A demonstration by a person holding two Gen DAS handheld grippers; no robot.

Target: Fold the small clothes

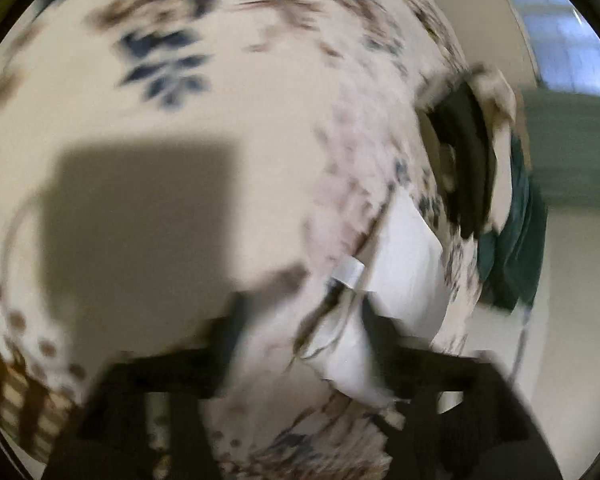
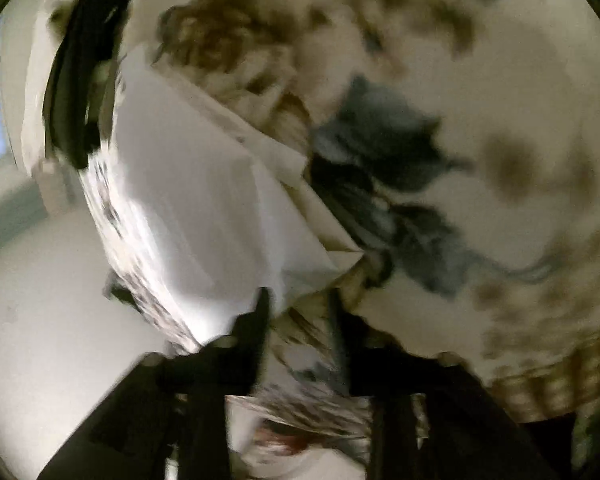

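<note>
A white small garment (image 1: pixel 404 264) hangs between my two grippers above a cream bedsheet with blue and brown flowers (image 1: pixel 148 128). In the left wrist view my left gripper (image 1: pixel 300 320) has fabric of the garment between its black fingers (image 1: pixel 232 328). In the right wrist view my right gripper (image 2: pixel 296 312) is closed on the garment's edge (image 2: pixel 204 208), and its white panel spreads up and to the left. Both views are motion-blurred.
A pile of dark and green clothes (image 1: pixel 500 200) lies at the bed's right edge; dark clothes also show in the right wrist view (image 2: pixel 80 80). The flowered sheet (image 2: pixel 480 140) fills the rest. A window (image 1: pixel 556 20) shows at the upper right.
</note>
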